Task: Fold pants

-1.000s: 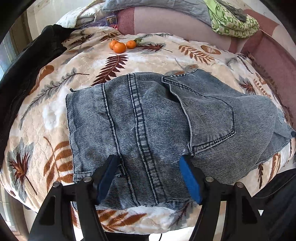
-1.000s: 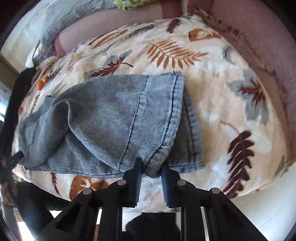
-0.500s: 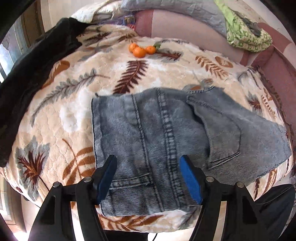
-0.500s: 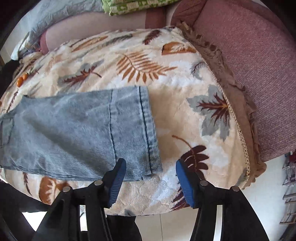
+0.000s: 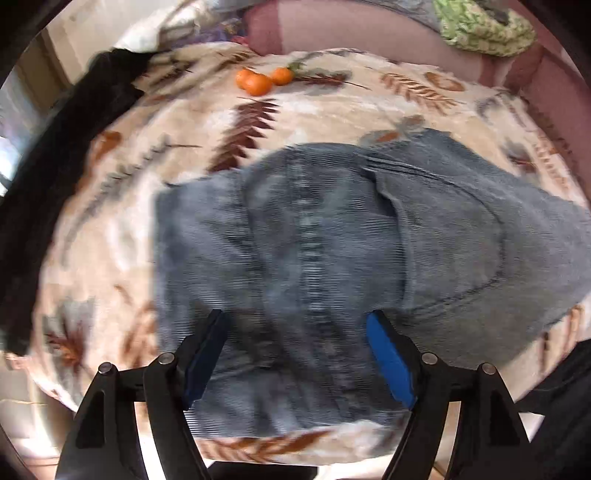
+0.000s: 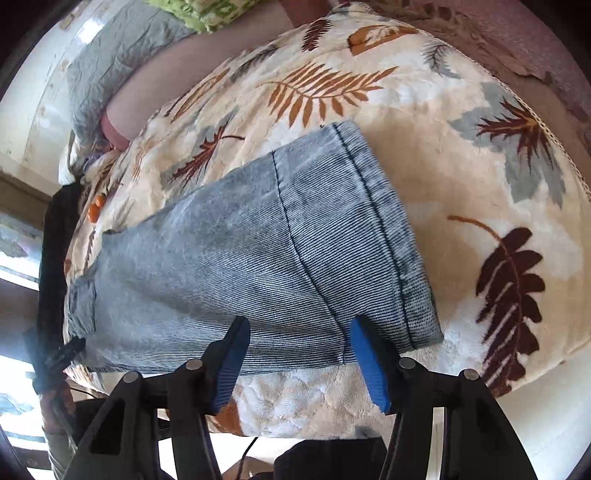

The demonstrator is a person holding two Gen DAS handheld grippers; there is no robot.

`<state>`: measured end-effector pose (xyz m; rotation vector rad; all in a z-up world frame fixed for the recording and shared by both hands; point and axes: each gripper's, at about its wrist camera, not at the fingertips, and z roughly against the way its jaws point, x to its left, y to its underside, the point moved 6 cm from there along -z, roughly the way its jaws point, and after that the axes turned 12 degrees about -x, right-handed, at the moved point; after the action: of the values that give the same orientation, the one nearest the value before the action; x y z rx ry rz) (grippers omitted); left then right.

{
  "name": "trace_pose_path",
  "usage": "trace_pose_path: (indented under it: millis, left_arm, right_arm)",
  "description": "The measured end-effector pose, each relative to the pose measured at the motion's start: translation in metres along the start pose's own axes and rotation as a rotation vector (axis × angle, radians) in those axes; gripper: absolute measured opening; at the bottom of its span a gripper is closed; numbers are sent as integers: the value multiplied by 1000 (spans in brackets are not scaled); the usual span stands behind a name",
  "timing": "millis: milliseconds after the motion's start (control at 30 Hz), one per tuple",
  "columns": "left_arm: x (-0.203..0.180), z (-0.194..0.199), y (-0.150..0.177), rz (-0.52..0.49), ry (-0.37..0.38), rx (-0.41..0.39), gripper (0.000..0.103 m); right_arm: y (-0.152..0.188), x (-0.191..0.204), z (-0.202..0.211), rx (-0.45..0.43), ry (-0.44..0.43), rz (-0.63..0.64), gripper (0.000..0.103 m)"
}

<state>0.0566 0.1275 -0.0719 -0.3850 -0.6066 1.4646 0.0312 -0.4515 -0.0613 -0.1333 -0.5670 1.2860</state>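
Blue-grey denim pants (image 5: 332,229) lie folded on a leaf-print blanket (image 5: 295,118). The left wrist view is blurred and shows the waist end with a back pocket. My left gripper (image 5: 295,317) hovers over the waistband with its jaws opening; the denim lies under the gap and the pads do not press it. In the right wrist view, the hem end of the pants (image 6: 258,240) lies flat. My right gripper (image 6: 299,323) hangs over the leg's near edge, jaws opening, with the cloth below the gap and not gripped.
Three oranges (image 5: 258,81) sit at the back of the blanket. A black garment (image 5: 55,166) drapes along the left side. A folded green cloth (image 5: 484,29) rests on the pink sofa back. The sofa arm (image 6: 554,37) borders the blanket on the right.
My right gripper let go of the bunched leg fold and opened wide; the leg now lies flat. The left gripper opened a little more and its view shifted.
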Motion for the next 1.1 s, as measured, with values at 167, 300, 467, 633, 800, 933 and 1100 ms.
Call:
trace_pose_path:
  millis: [167, 300, 467, 633, 800, 933, 1100]
  left_arm:
    - [-10, 23, -11, 90, 118, -64, 79]
    - [-65, 46, -27, 22, 278, -159, 79]
    - [-125, 26, -30, -82, 356, -135, 79]
    - [-141, -1, -10, -154, 271, -98, 81]
    - [-152, -2, -9, -188, 231, -114, 85]
    - [-146, -4, -8, -178, 241, -123, 85]
    - [-148, -3, -8, -181, 239, -133, 86]
  right_arm:
    - [-40, 25, 22, -119, 11, 89, 63]
    - [-92, 6, 11, -200, 180, 71, 64]
    - [-111, -27, -35, -89, 239, 15, 56]
    - [-108, 3, -34, -157, 273, 234, 13]
    - [-96, -20, -61, -116, 446, 319, 13]
    - [-96, -25, -32, -222, 392, 201, 28]
    - [-71, 9, 20, -286, 210, 129, 51]
